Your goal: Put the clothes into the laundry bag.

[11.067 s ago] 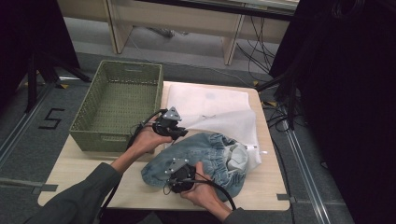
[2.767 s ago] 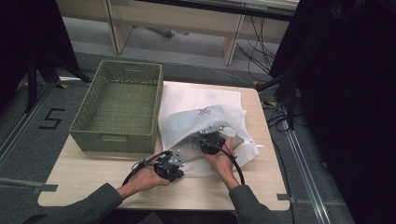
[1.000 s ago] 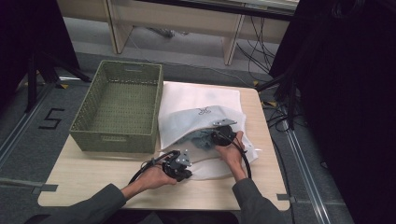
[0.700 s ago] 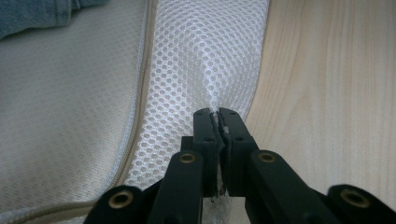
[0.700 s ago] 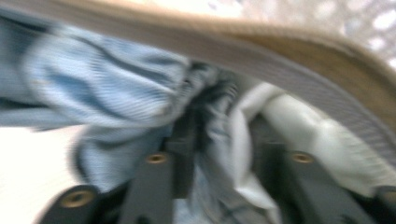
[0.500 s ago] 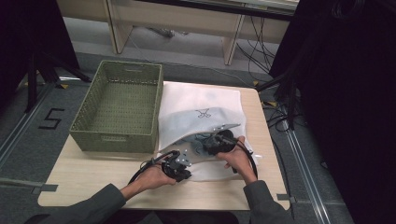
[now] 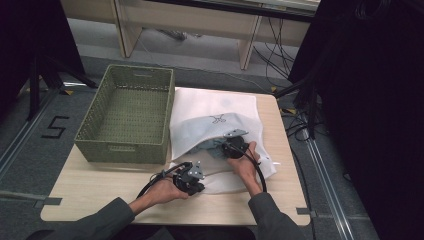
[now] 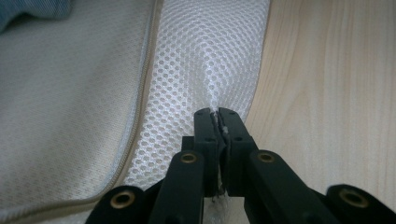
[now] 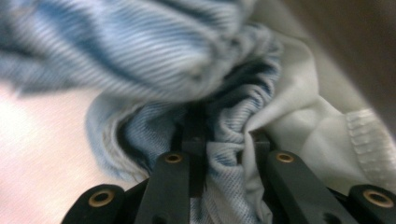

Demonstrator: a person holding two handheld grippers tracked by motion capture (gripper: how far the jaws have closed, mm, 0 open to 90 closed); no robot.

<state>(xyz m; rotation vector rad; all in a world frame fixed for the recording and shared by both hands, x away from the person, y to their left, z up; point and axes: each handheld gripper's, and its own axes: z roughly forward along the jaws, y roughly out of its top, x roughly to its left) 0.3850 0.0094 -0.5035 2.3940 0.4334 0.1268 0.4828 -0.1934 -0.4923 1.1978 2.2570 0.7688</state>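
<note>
A white mesh laundry bag (image 7: 215, 117) lies lengthwise across the pale wooden table (image 7: 90, 187), mouth toward the person. The left gripper (image 8: 217, 116) pinches its mesh edge; the right gripper (image 9: 219, 140) clamps bunched blue denim (image 9: 154, 46) inside. A green woven basket (image 7: 127, 112) sits beside the bag.

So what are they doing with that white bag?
A person is stuffing blue denim clothing into a white mesh laundry bag on the table. The left tongs are pinched shut on the bag's mesh edge near its zipper. The right tongs grip bunched denim inside the opening. A green basket sits beside the bag.
</note>
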